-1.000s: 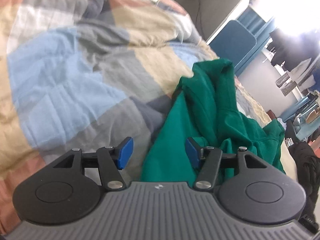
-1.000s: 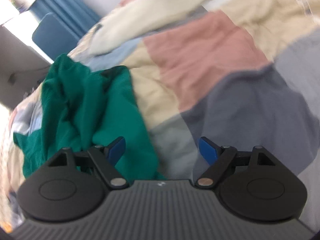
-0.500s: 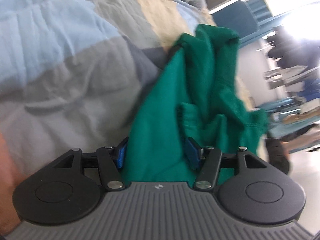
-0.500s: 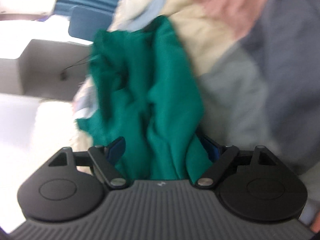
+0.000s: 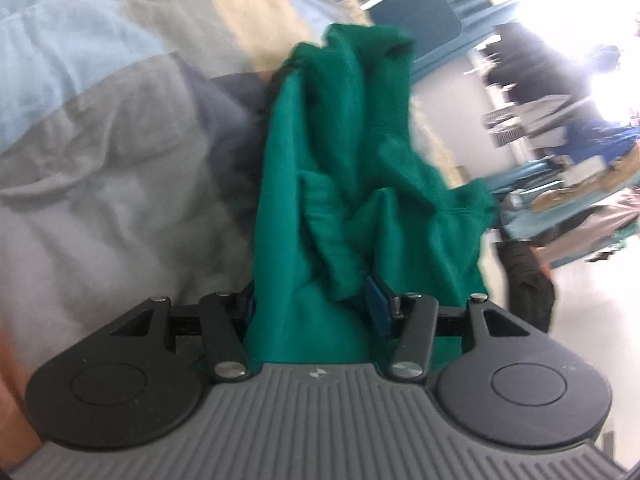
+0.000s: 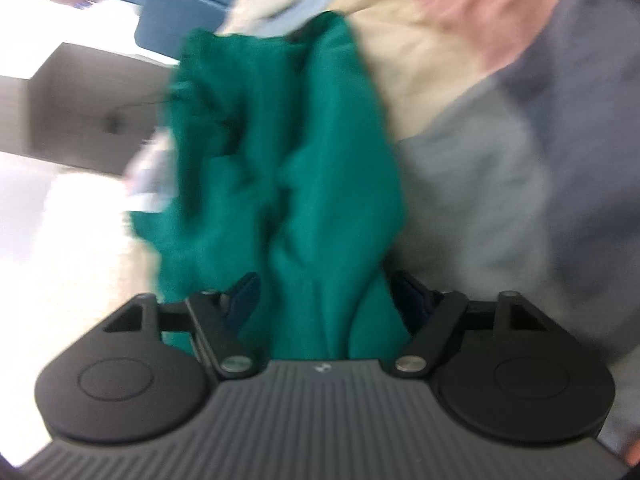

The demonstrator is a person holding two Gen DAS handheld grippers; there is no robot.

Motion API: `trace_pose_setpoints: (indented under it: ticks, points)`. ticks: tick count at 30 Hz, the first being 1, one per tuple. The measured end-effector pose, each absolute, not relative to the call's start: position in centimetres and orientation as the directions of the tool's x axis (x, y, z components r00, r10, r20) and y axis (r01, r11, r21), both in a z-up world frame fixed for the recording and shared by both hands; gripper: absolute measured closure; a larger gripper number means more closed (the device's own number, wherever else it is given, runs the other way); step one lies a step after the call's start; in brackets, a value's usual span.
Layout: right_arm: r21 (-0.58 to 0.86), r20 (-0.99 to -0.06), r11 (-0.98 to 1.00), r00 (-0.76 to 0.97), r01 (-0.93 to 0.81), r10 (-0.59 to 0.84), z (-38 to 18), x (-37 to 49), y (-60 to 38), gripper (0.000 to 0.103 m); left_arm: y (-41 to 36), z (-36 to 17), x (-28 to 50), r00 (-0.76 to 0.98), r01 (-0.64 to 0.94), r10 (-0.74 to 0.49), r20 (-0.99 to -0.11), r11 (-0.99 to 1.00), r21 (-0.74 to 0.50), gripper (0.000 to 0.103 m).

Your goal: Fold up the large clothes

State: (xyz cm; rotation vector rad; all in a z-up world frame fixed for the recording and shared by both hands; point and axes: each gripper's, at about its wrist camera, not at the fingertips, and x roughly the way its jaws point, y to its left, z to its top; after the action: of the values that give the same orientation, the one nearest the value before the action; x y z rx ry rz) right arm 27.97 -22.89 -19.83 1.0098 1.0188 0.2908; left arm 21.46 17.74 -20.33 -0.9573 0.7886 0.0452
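Since a second ago, our left gripper (image 5: 312,300) and right gripper (image 6: 324,296) have pushed onto the green sweatshirt (image 5: 344,168); cloth now fills both spread, unclenched jaws, ready for gripping.

Patchwork quilt (image 5: 120,128) in blue, grey, cream and pink blocks covers the bed, blue chair (image 5: 416,12) beyond its far edge, cluttered shelves (image 5: 532,116) against a bright window, dark bundle (image 5: 524,280) on the pale floor (image 5: 580,312), grey wall (image 6: 80,108) alongside.
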Motion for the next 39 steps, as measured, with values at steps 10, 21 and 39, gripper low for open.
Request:
trace_pose_setpoints:
  ticks: [10,21,39]
  points:
    - [0.730,-0.649,0.645,0.530,0.228,0.547,-19.6,27.6,-22.4,0.084,17.1,-19.6,22.0,0.698,-0.369,-0.306,-0.647,0.620,-0.692,0.095]
    - [0.928,-0.253,0.372,0.708,-0.015,0.659,-12.1,24.2,-26.4,0.089,20.0,-12.7,17.1,0.854,-0.214,-0.348,-0.386,0.441,-0.872,0.098]
    - [0.932,-0.121,0.331,0.732,-0.149,0.671,-4.9,19.9,-29.4,0.091,20.5,-4.2,8.6,0.873,-0.086,-0.428,-0.236,0.340,-0.937,0.098]
